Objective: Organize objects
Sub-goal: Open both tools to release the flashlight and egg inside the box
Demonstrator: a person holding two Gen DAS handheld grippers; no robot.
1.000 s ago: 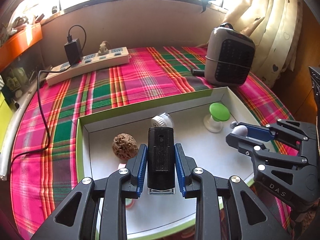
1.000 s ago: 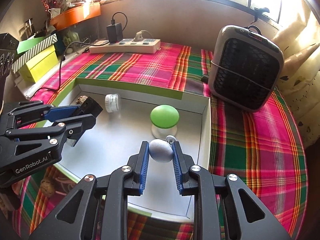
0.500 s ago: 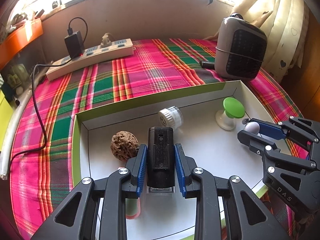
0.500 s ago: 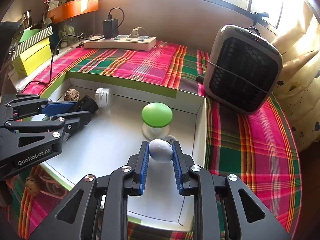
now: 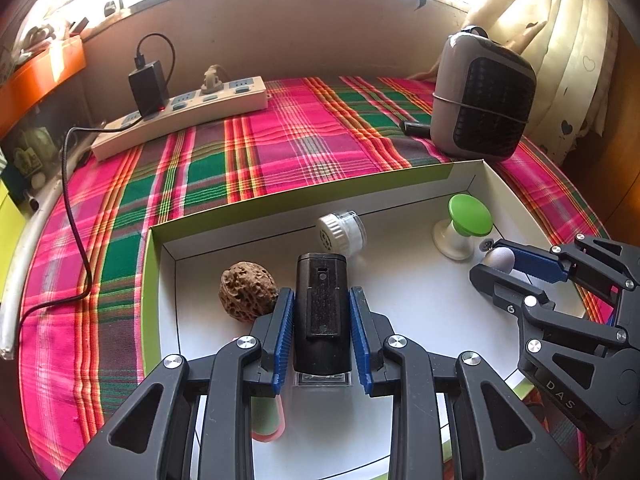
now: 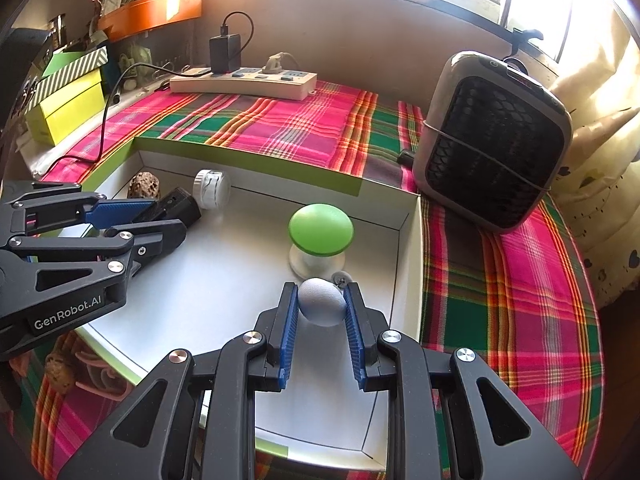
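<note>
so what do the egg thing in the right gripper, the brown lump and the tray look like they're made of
Egg-shaped piece: pale grey and matte with a fine grainy surface, possibly plastic or stone; it is hard to tell.
Brown lump: deeply pitted and wrinkled with a dull finish, which looks like a walnut shell.
Tray: thin, flat folded walls, green outside and smooth white inside, so probably coated cardboard.

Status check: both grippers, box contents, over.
Left gripper shut on black device. Right gripper shut on grey egg. Both over box. Nothing blocking.

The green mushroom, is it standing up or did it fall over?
Standing up. The mushroom rests on its white foot inside the box, green cap on top.
</note>
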